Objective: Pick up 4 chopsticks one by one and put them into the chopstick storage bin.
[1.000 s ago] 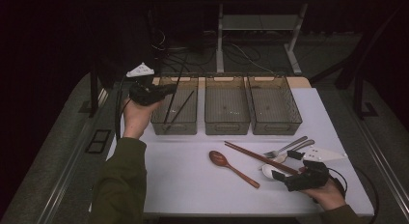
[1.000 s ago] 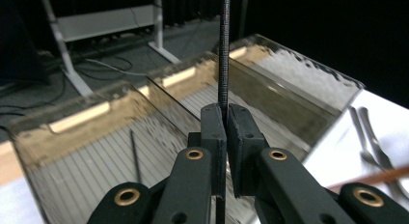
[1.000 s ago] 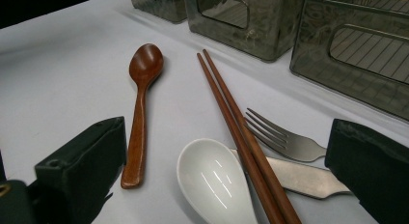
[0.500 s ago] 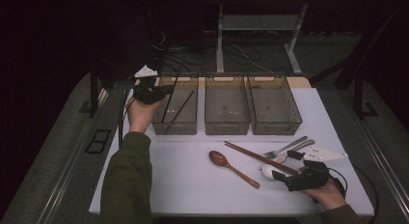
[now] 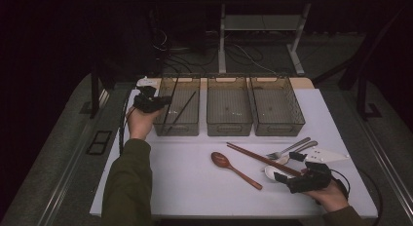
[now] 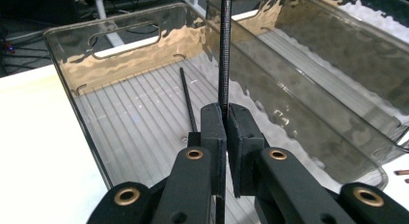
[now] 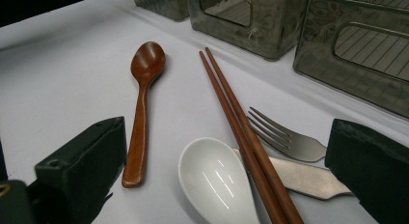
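My left gripper hovers over the left clear bin, shut on a black chopstick that sticks out past the jaws. A second black chopstick lies inside that bin. My right gripper rests open on the table at the front right, its jaws standing either side of a white ceramic spoon and a pair of brown chopsticks. A wooden spoon lies to the left of them.
A metal fork and a second metal handle lie behind the brown chopsticks. The middle bin and the right bin stand in a row beside the left one on the white table.
The left hand has come down toward the left bin with the black chopstick still gripped. The right hand and the cutlery near it have not moved.
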A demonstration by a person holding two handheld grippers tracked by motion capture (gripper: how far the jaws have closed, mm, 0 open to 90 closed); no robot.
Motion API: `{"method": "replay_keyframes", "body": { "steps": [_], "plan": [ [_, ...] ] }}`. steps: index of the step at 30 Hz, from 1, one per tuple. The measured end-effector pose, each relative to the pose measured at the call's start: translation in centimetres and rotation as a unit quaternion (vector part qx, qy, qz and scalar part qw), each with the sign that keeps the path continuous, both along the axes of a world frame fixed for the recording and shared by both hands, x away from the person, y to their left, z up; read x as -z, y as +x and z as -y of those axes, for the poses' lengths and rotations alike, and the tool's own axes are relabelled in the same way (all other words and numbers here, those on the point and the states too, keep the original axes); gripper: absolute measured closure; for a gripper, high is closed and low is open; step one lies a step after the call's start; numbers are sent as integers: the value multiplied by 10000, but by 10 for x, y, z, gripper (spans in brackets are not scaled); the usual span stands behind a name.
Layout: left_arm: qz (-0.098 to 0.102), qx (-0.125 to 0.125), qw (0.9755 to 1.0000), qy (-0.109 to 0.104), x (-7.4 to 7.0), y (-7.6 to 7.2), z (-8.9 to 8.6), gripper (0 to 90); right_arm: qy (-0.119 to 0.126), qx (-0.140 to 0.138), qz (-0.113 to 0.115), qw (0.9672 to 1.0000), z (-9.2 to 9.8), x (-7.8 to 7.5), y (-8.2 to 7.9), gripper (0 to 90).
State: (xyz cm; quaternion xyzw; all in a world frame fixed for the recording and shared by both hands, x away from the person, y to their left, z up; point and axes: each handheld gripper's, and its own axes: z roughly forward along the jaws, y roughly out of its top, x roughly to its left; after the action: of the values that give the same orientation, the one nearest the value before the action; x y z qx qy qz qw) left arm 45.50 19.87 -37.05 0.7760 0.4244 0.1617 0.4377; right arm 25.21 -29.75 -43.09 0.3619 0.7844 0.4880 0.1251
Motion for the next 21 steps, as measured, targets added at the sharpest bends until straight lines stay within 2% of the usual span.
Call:
{"method": "replay_keyframes", "body": {
  "steps": [6,9,16,17,19,21],
  "plan": [
    [-107,4,9995,296,5,2,2,857,7,3,0,10000,0,0,0,14],
    [-99,-31,9996,258,7,2,2,857,10,-2,7,10000,0,0,0,14],
    [-192,-209,9991,317,11,6,3,852,10,2,3,10000,1,0,0,14],
    [-238,-315,9988,304,12,7,3,843,13,2,-3,10000,0,0,0,14],
    [-186,-382,9987,298,12,7,4,728,14,1,-2,10000,0,0,0,14],
    [-151,-427,9984,351,12,6,5,680,19,2,-7,10000,1,0,0,14]
  ]
}}
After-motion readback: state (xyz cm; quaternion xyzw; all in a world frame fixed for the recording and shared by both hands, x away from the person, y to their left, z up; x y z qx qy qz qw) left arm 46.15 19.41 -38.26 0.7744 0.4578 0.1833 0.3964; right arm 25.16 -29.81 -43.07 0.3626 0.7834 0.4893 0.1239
